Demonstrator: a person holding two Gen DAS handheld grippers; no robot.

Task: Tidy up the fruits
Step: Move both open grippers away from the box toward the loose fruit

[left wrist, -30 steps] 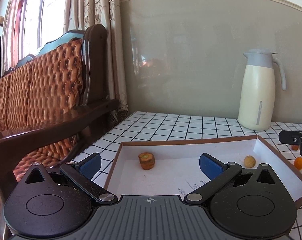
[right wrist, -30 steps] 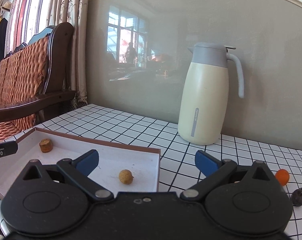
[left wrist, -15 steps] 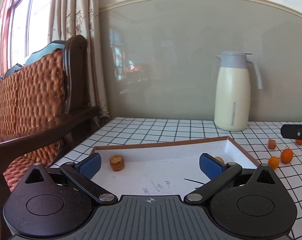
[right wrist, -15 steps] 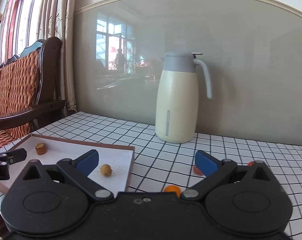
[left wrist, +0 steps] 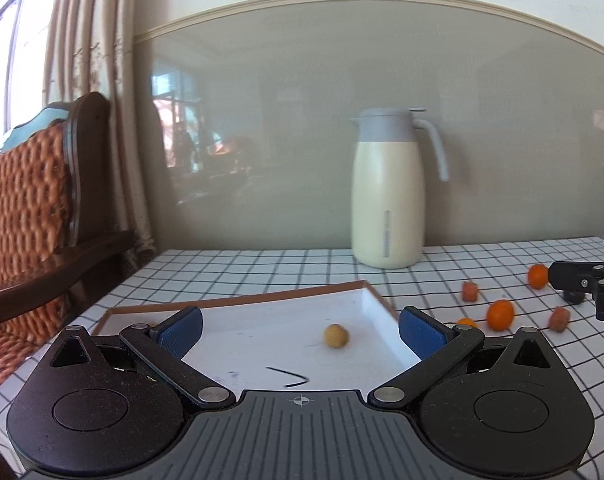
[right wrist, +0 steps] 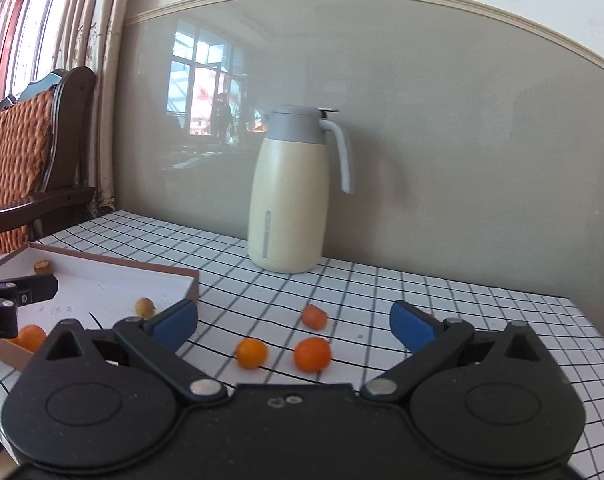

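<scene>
Both jaw pairs are standing spread, gripping nothing. My right gripper point(right wrist: 293, 320) is facing two oranges point(right wrist: 312, 354) at 12 o'clock; tray point(right wrist: 189, 284) at 10. I'm advising straddling one squarely, closing gently.

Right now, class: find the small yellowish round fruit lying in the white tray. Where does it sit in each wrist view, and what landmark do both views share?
Left wrist view: the yellowish fruit lies just below centre, in the tray.
Right wrist view: the same fruit sits lower left, near the tray's right wall.
Shared landmark: the cream jug against the wall.
</scene>
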